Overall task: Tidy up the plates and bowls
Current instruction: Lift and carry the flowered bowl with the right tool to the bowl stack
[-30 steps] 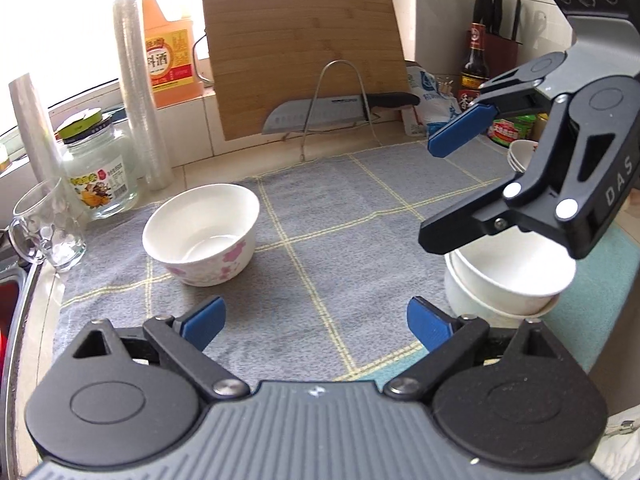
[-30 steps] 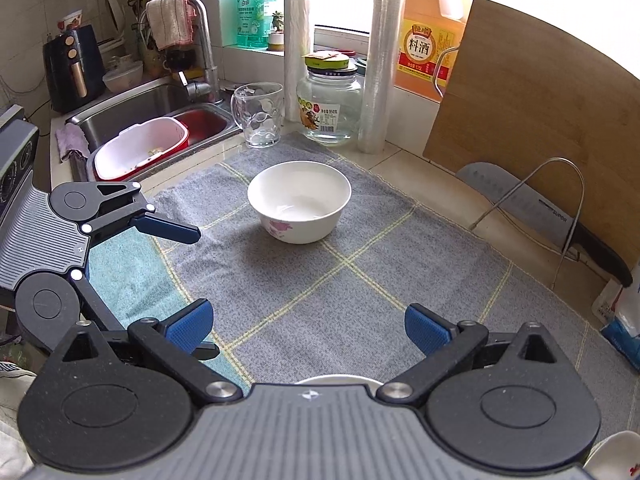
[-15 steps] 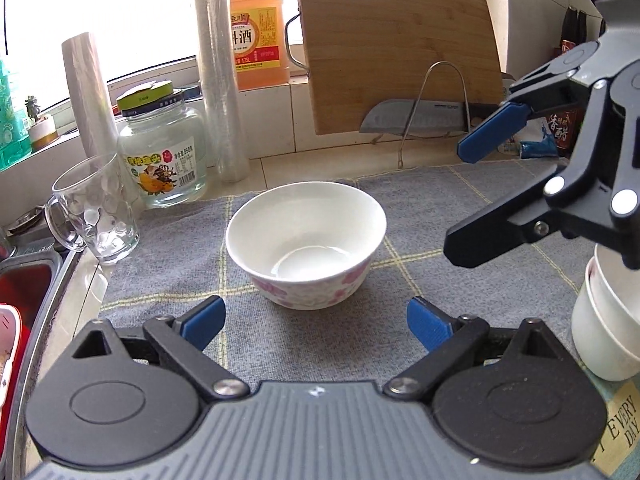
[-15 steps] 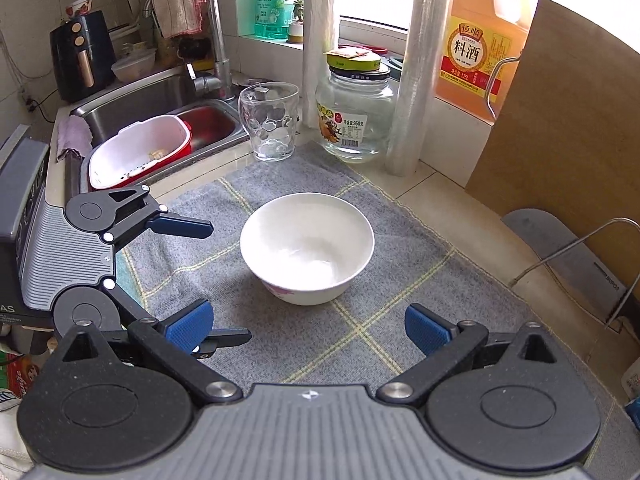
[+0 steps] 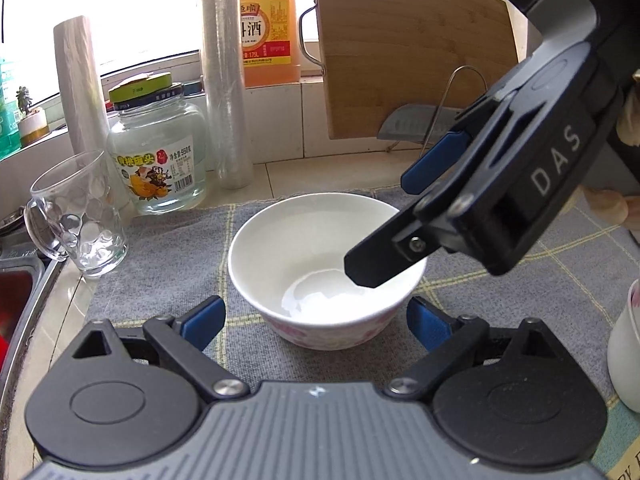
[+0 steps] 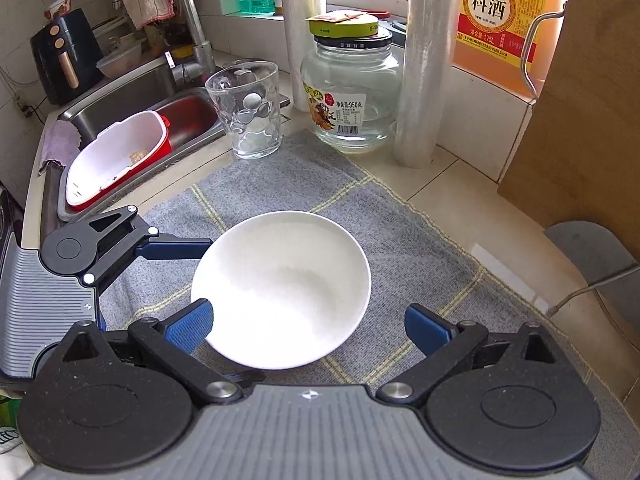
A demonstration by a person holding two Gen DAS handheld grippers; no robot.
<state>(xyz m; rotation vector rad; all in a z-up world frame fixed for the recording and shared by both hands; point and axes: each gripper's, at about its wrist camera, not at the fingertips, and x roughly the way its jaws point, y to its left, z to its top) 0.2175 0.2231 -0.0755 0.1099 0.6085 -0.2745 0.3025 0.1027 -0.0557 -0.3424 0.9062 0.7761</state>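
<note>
Closing on the white floral bowl point(image 5: 326, 276) mid-mat on the grey dish mat point(image 6: 280, 172), toward the counter's sink edge; left gripper point(image 5: 316, 318) and right gripper point(image 6: 306, 326) both spread wide, gripping nothing; next, probably pinching the rim, lifting toward the stacked bowls point(image 5: 626, 344).

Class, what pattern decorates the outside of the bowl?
Pink flowers on white on the bowl; clearest in the left wrist view.
</note>
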